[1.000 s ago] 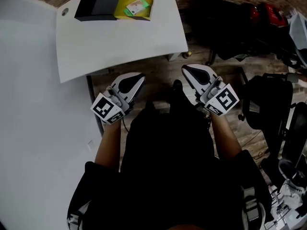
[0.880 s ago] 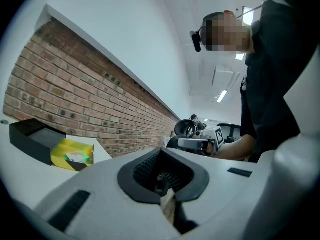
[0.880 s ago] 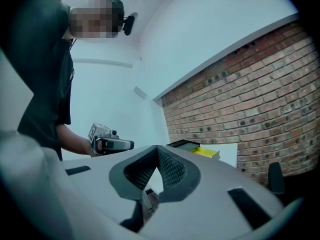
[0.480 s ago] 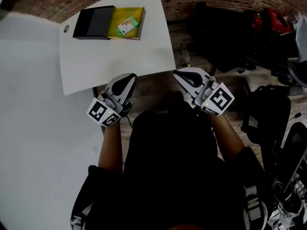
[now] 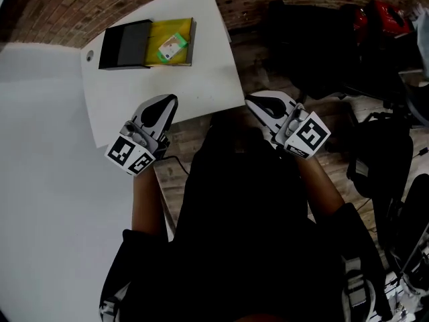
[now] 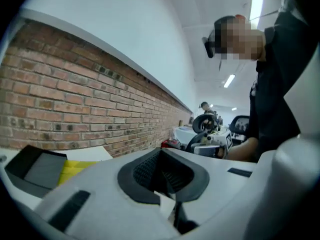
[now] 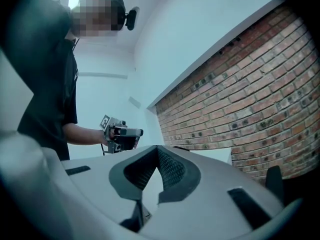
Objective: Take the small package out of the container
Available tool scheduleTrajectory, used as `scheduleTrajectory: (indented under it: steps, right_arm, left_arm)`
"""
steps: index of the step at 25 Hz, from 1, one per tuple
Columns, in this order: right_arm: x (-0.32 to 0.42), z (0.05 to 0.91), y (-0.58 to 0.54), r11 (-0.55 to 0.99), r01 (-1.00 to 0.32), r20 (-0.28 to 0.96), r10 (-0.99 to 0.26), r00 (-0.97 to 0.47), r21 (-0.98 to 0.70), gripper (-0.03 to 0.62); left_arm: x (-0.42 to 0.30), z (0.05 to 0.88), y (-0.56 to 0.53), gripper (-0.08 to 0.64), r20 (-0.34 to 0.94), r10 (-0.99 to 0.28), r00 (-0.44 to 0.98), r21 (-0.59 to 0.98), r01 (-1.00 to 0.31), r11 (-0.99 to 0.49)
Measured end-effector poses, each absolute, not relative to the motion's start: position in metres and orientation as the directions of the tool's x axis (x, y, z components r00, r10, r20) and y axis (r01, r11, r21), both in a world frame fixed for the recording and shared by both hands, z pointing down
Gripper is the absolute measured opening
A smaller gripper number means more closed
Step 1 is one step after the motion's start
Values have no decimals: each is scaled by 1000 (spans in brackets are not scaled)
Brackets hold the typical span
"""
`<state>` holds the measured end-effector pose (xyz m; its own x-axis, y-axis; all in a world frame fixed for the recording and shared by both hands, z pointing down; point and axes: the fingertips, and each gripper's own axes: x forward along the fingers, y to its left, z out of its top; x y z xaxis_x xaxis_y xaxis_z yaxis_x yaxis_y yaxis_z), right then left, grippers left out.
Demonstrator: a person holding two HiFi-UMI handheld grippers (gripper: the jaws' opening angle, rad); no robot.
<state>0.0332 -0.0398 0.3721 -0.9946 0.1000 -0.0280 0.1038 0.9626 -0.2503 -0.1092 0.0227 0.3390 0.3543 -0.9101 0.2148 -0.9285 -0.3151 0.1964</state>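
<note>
Both tongs are closer to the white rectangular table (image 5: 198,79) than a second ago. The left gripper (image 5: 161,106) now has its tip over the near edge; before, it hung short of it above the wood-plank floor (image 5: 201,129). The right gripper (image 5: 264,103) has also come forward and sits just past the table's near right corner, over floor, not over the top. The table and box also sit lower in the head view than before.

Left gripper: jaws together, pads meeting, nothing between them. Right gripper: same, closed and empty. Can't tell whether the left one touches the tabletop.

The flat black-and-yellow box container (image 5: 124,45) lies on the far part of the table, well apart from both grippers, with the black half on the left and the yellow half on the right. The small green-and-white package (image 5: 171,46) lies in the yellow half, roughly mid-compartment and slightly tilted. The left gripper points roughly toward the box.

The left gripper view shows the black half and a strip of yellow low at the left, beyond the jaws; the package doesn't show there. A red brick wall (image 6: 75,109) runs behind the table. The right gripper view shows the left gripper held out across from it, with brick on the right. Dark bags (image 5: 315,39) sit on the floor right of the table.
</note>
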Motion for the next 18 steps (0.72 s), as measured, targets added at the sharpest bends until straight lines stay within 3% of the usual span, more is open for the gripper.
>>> scheduleTrajectory:
  steps: [5, 10, 13, 18]
  right_arm:
    - [5, 379, -55, 969, 35, 3, 37, -999, -243, 6]
    - [-28, 378, -67, 967, -45, 28, -40, -999, -249, 6]
    - [-49, 384, -73, 967, -78, 70, -63, -996, -241, 6]
    - [-78, 391, -82, 952, -153, 111, -128, -986, -264, 6]
  left_arm:
    - [-160, 370, -6, 14, 427, -829, 361, 36, -923, -384]
    - [-211, 401, -38, 15, 561, -749, 351, -38, -894, -447]
    - [-238, 418, -61, 110, 599, -718, 355, -36, -883, -467]
    - [-275, 449, -83, 148, 657, -652, 379, -27, -852, -523]
